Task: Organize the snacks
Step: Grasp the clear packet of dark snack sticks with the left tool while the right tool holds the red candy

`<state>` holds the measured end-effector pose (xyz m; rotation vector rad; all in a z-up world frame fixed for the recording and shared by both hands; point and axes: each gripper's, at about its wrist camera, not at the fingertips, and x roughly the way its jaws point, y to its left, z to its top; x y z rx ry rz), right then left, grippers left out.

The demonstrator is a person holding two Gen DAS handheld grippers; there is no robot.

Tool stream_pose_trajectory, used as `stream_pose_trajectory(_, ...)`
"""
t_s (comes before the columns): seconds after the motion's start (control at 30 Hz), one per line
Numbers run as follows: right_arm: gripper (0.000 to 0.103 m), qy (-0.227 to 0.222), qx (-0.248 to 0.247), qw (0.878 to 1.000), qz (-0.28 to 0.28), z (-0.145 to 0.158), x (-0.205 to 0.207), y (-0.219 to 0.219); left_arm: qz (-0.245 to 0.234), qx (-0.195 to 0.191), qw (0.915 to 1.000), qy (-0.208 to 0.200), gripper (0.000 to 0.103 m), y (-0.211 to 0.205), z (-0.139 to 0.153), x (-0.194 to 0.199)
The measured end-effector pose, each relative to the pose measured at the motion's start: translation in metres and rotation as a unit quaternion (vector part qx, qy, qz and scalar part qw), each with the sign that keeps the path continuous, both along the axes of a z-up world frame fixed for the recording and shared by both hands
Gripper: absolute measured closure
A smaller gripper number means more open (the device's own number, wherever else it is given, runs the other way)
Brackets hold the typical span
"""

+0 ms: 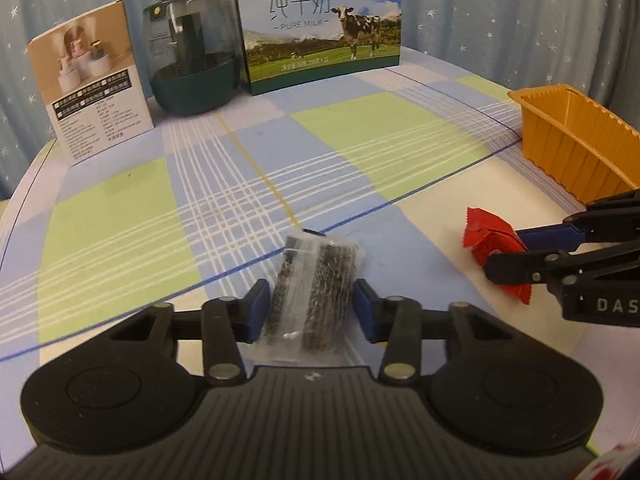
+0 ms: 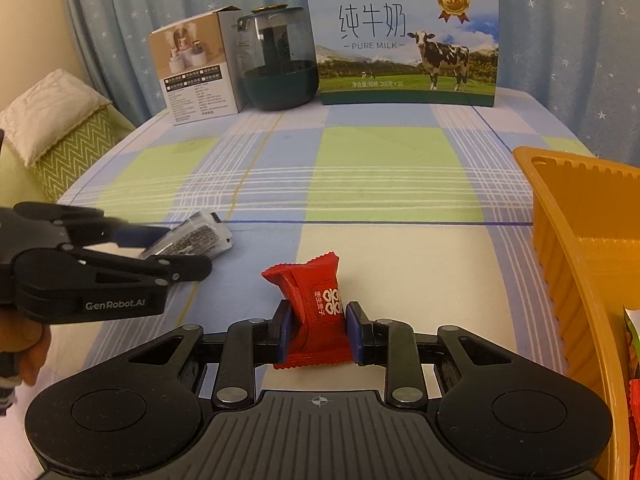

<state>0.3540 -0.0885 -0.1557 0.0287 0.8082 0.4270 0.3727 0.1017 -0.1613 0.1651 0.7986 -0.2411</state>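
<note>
- On the left, the left gripper (image 1: pixel 310 306) is seen with a clear snack pack (image 1: pixel 314 292) between its blue pads. The pads look pressed against the pack's two long sides, so the pack seems pinched.
- The clear pack's long side is pointed straight away from the gripper, along its fingers. The far end is tipped up a little off the checked tablecloth (image 1: pixel 360 128).
- In the middle, the red candy (image 2: pixel 314 308) is pinched by the right gripper (image 2: pixel 316 330) — the pads are pressed on both its sides. It is held upright, with its crimped ends above and below the pads.
- On the right, the orange tray (image 2: pixel 560 248) is found near the table's edge. A few wrappers can just be seen inside it.
- The tray lies to the right of both grippers — the right one is nearer. So the red candy can probably be dropped in first, with a short move sideways.
- The clear pack has farther to go, across the right gripper's path.
</note>
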Motion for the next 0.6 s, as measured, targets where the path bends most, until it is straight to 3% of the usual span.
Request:
stream_pose_trajectory(0.3, 0.074, 0.003, 0.021, 1.0, -0.018, 0.003, 0.001, -0.007, 0.071, -0.036, 0.9967, 0.02, 0.069, -0.001, 0.005, -0.023)
stream_pose_trajectory(0.6, 0.074, 0.004, 0.045, 0.998, -0.041, 0.017, -0.016, -0.021, 0.103, -0.059, 0.9927, 0.017, 0.069, -0.019, 0.014, -0.063)
